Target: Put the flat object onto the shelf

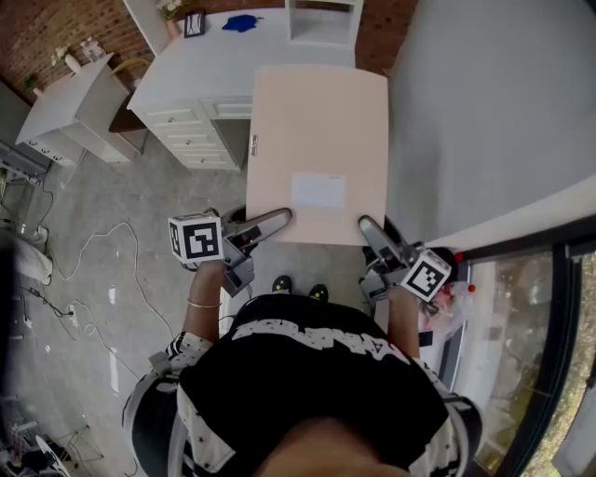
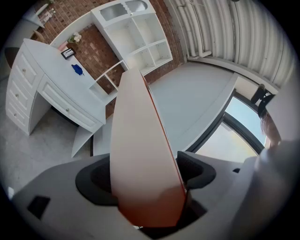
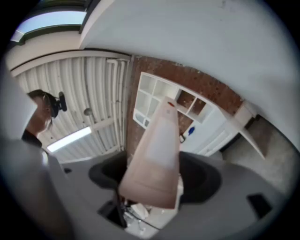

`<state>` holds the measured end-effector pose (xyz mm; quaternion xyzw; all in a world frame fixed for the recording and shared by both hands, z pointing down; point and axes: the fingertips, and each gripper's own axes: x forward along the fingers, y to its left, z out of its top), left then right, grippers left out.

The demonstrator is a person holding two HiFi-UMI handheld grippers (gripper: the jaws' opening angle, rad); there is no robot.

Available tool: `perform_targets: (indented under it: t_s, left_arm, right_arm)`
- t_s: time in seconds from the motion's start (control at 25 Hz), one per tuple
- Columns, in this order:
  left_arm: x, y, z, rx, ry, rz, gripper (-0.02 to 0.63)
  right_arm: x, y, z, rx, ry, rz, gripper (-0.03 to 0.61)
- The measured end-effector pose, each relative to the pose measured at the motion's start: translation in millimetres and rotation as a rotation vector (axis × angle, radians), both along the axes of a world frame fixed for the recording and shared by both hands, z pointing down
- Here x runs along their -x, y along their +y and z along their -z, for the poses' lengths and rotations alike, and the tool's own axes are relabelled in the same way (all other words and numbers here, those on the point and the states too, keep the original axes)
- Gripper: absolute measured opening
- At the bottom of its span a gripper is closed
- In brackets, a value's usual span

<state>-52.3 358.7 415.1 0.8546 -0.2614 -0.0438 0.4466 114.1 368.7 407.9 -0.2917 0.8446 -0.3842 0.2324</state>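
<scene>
The step in hand is the carry: the flat object (image 1: pixel 321 149), a pale pink board with a lighter rectangular label (image 1: pixel 318 191) on its upper face, is up in the air in front of the person, clear of the floor and not yet at the shelf (image 1: pixel 321 19). The left hand-held gripper (image 1: pixel 265 224) pinches the board's near edge towards its left corner and the right hand-held gripper (image 1: pixel 372 235) pinches the same edge towards its right corner. Each gripper view shows the board (image 2: pixel 136 154) running out from between that gripper's jaws, which stand fairly wide yet close on it, so both hand-held grippers appear to have hold of it. In the head view the board lies roughly level with its broad face up. Its long axis runs straight away from the person, and the far short edge points at the white desk (image 1: pixel 205 65) and the open white shelf behind it. The left gripper view shows the shelf's square compartments (image 2: pixel 140 42) beyond the board's far end, and the right gripper view (image 3: pixel 157 154) lines the board up with them too. The next move looks to call for walking the board forward over the desk with both grips kept even so it does not twist. The leading edge would then be raised or lowered to a free shelf board and slid in before either hand lets go.
</scene>
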Motion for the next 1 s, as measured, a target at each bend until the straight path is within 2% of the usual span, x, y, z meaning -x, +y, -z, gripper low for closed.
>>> perform_targets:
  t_s: [0.24,0.36,0.84,1.0]
  left_arm:
    - [-5.7,1.4,5.8,-0.007,0.012,-0.004,0.41]
    - [-8.5,2.1,-1.4,0.003,-0.014,0.012,0.41]
    - [-39.6,3.9,6.9,-0.006,0.038,0.011,0.41]
    - [-47.2,6.2,2.5,-0.007,0.024,0.015,0.41]
  right_arm:
    - [-2.2,-1.2,2.0,-0.005,-0.012,0.001,0.364]
    - [-8.9,-2.0,0.8,-0.007,-0.017,0.007,0.364]
    - [-32.9,-2.4,1.2,-0.012,-0.023,0.008,0.364]
    - [-42.6,-0.7,-2.5,-0.014,-0.027,0.008,0.364]
